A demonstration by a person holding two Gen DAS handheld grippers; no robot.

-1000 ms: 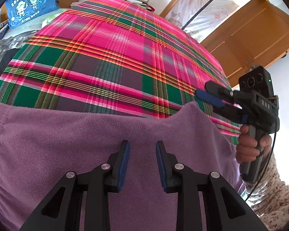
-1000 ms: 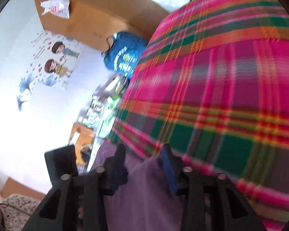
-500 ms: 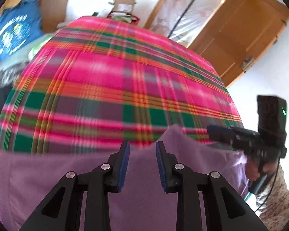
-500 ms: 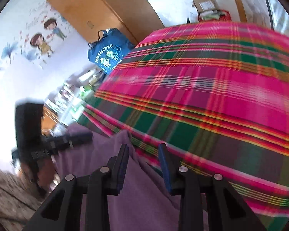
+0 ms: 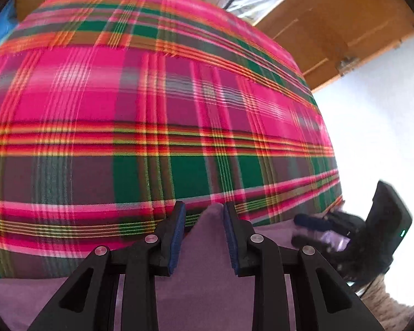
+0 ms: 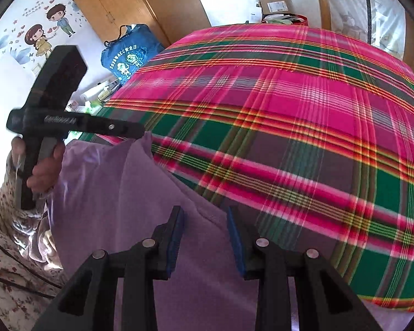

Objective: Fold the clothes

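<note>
Both grippers have drawn back toward the near edge of the plaid bed cover (image 6: 289, 115), dragging the purple garment (image 6: 118, 193) with them. A peak of its fabric rises between the left gripper (image 5: 202, 215) fingers, which pinch it. Right gripper (image 6: 205, 220) fingers likewise clamp a raised fold.

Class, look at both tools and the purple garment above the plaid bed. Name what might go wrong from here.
1. Each tool, left tool and right tool, pinches only an edge of the purple garment; it might slip free.
2. The garment sags between them, so the fold could land crooked on the plaid bedcover.
</note>
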